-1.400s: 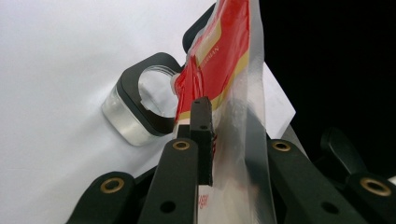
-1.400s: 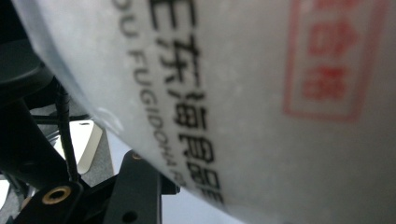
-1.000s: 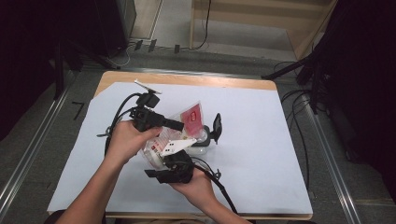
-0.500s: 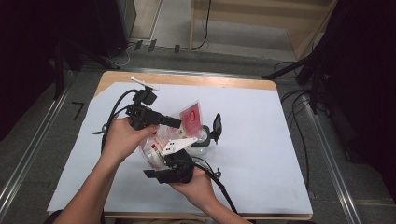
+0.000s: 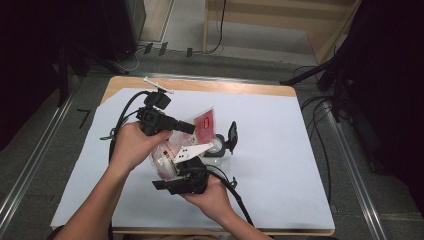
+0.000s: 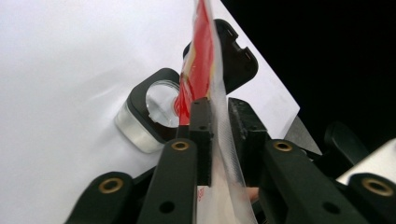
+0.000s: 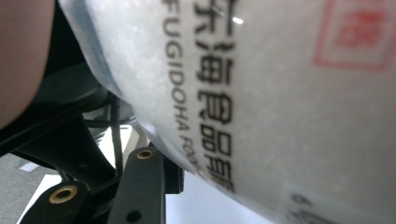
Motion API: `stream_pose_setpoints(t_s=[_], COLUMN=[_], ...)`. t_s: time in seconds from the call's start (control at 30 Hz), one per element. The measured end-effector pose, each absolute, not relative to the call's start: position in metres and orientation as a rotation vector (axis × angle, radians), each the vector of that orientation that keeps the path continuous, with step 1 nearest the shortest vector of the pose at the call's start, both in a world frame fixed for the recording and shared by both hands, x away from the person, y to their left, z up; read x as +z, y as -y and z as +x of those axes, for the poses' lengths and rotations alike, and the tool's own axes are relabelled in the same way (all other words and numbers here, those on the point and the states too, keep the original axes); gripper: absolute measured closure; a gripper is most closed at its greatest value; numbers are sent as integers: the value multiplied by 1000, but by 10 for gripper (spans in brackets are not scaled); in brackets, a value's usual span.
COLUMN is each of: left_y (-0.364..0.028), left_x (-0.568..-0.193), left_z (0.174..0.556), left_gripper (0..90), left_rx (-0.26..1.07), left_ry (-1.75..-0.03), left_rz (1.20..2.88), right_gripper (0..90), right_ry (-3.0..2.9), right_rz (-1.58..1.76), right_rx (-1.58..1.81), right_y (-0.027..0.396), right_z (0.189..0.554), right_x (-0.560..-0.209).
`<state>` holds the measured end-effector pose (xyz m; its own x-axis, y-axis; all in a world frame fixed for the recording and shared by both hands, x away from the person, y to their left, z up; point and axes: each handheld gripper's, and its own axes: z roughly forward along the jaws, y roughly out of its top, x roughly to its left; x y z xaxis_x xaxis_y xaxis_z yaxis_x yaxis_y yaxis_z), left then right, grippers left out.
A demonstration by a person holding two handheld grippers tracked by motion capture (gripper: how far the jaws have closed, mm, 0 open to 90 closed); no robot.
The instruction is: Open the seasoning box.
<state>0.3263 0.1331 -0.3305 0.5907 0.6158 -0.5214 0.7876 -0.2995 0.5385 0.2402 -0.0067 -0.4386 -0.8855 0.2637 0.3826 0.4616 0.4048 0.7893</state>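
A clear bag (image 5: 205, 125) of white grains with a red label is held up over the table between both hands. My left gripper (image 5: 192, 127) comes in from the left, and its jaws have just been closing on the bag's top edge. In the left gripper view the pads (image 6: 201, 135) pinch the clear film of the bag (image 6: 201, 60). My right gripper (image 5: 175, 167) grips the lower body of the bag from below. In the right gripper view the printed bag (image 7: 280, 93) lies tight against one of the fingers (image 7: 140, 182). The other finger is hidden.
A small clear jar (image 5: 217, 147) with its black flip lid (image 5: 232, 135) standing open sits on the white sheet (image 5: 280, 165) just right of the bag. The jar (image 6: 154, 112) lies beyond my left jaws. Cables trail from both grippers. The table's wooden edge (image 5: 225, 86) runs along the back.
The left gripper has tilted slightly at the bag's top edge. The bag, the jar and the right gripper stay where they were.
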Motion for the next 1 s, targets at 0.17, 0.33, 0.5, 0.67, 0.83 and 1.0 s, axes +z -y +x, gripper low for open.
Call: stream_pose_setpoints(t_s=[0.17,0.33,0.5,0.67,0.83,1.0], left_y=[-126,-126,-125,-128,-127,-127], left_x=[-328,-332,-330,-328,-327,-323], left_z=[328,327,323,321,317,316], left_gripper=[844,832,826,831,841,836], left_rx=[-268,-292,-264,-234,-223,-226], left_ry=[-1142,-1150,-1138,-1116,-1116,-1109], left_rz=[2030,1986,2009,2048,2045,2041], right_gripper=[598,595,623,627,628,629], right_ry=[2472,2490,2494,2493,2497,2483], right_rz=[-677,-702,-705,-675,-658,-642], right_rx=[-1472,-1472,-1467,-1472,-1470,-1491], right_y=[6,4,4,2,2,1], right_z=[242,242,241,238,236,235], right_x=[-440,-442,-442,-441,-440,-437])
